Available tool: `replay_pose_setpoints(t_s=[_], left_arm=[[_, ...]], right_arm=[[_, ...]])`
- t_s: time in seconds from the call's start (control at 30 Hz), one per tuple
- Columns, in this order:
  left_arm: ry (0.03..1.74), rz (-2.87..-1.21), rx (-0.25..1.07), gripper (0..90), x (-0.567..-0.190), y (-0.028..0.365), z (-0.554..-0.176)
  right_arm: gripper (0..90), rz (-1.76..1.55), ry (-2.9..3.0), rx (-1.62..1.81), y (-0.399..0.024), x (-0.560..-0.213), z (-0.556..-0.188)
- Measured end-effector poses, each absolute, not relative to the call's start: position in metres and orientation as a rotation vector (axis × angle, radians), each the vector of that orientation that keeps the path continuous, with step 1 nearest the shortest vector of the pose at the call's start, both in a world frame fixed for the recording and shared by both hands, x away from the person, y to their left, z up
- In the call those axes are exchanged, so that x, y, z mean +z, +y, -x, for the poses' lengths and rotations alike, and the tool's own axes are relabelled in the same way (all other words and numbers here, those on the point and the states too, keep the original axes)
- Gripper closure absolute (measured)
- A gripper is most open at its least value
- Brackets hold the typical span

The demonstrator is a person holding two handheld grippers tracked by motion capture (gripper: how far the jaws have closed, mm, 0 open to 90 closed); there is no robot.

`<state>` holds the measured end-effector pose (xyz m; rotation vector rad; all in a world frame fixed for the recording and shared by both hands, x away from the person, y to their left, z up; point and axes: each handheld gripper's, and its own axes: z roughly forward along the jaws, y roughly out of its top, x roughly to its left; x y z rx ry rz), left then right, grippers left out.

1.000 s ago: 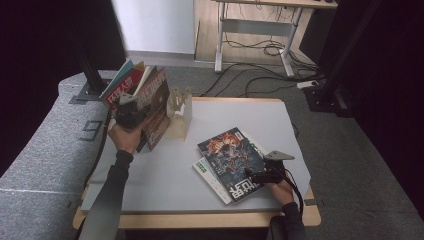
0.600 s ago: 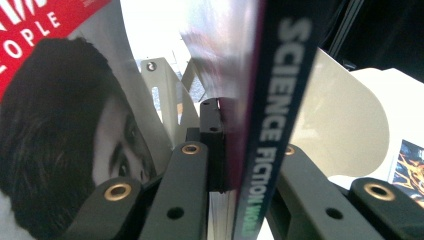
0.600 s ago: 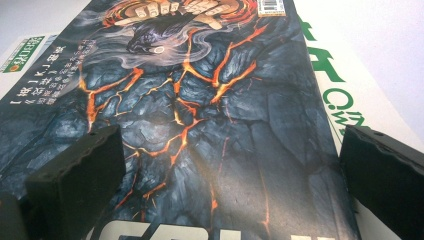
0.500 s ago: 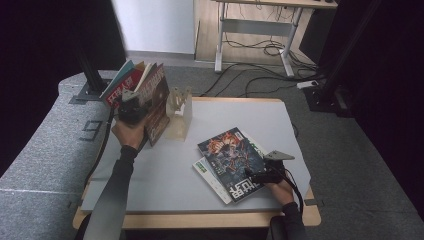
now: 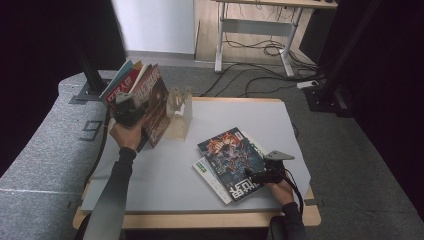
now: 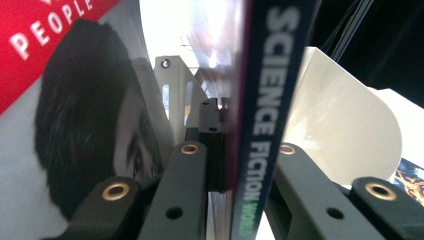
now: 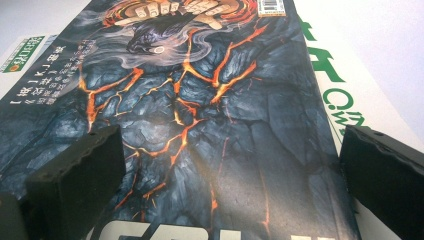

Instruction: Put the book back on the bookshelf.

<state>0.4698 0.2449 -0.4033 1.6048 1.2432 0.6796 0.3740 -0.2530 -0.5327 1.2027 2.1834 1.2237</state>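
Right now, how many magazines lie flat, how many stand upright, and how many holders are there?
magazines lying flat: 2
magazines standing upright: 3, as far as the edges show
clear holder: 1
Total: 6

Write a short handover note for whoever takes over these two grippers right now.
Left tongs: shut on the Science Fiction World magazine, held upright beside the clear rack, which already leans with other magazines.
Right tongs: open, resting over the lava-cover magazine, which lies on a green-and-white one on the table.
Done: one magazine lifted.
Left: probably slot it in, then the two flat ones.
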Motion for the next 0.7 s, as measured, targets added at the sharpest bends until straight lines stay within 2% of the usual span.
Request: replay_pose_setpoints(t_s=[0.33,0.5,0.7], left_arm=[[1.241,-1.625,0.702,79.4,-0.404,0.244,-0.466],[1.223,-1.667,0.712,69.7,-0.402,0.241,-0.462],[1.214,-1.714,0.725,62.2,-0.399,0.241,-0.457]], right_arm=[[0.0,-1.203,2.184,1.224,-0.253,-0.533,-0.374],[0.0,-1.202,2.184,1.224,-0.253,-0.533,-0.374],[0.0,-1.202,2.183,1.224,-0.253,-0.533,-0.374]])
